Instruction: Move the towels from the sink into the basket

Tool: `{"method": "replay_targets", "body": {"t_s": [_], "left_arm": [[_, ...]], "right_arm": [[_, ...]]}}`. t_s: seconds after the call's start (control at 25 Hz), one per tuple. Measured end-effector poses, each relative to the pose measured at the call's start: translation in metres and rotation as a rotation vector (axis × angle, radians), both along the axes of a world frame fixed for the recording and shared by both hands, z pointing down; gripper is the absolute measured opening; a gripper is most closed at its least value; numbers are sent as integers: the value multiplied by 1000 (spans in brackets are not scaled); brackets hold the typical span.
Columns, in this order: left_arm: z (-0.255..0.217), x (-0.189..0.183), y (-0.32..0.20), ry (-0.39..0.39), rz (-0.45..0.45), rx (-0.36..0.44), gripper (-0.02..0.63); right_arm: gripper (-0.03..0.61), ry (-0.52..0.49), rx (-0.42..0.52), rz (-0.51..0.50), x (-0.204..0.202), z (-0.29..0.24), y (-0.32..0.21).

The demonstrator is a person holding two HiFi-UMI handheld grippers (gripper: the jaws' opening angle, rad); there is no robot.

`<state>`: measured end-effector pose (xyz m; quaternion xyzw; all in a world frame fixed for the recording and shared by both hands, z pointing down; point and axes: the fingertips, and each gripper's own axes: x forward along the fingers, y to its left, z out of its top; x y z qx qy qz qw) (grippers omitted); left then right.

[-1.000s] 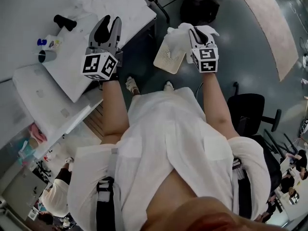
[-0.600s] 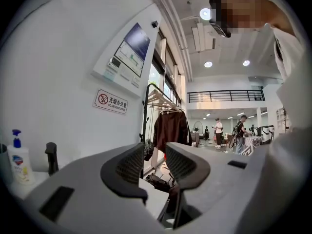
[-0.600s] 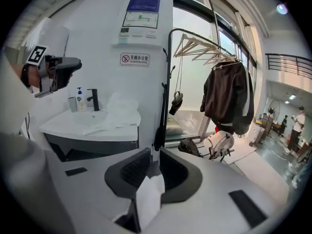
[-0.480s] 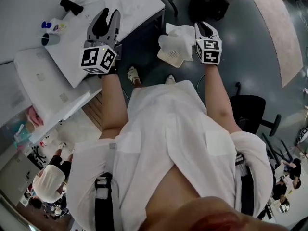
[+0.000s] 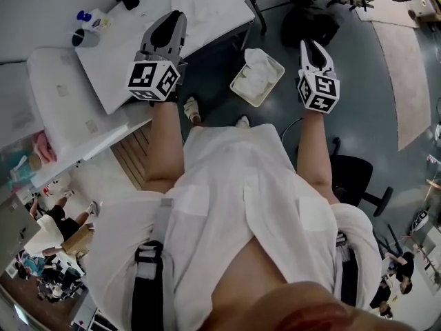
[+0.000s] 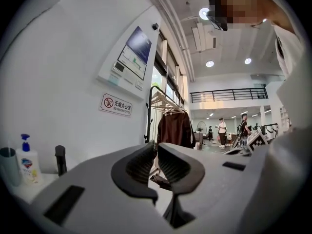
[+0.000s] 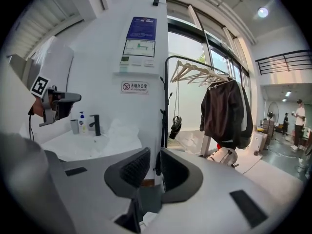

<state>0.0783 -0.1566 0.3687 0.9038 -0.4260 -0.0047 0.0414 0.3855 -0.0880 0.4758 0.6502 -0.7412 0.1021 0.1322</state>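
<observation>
Left gripper (image 5: 173, 18), jaws just closing to nearly together, empty, above the counter (image 5: 103, 74); right gripper (image 5: 307, 43) narrow, empty. White towel (image 5: 256, 71) fills the basket (image 5: 242, 94) on the floor (image 5: 358, 102).

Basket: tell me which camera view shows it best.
The head view: the basket sits whole on the floor with a white towel inside. The left gripper view misses it; the right gripper view shows no clear part of it.
</observation>
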Motion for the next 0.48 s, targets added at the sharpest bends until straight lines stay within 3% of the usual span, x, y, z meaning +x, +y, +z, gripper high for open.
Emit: {"method": "replay_targets", "body": {"t_s": [0.48], "left_arm": [[14, -69, -22, -44, -94, -33, 14]], "right_arm": [[130, 1, 46, -96, -62, -30, -38]]}}
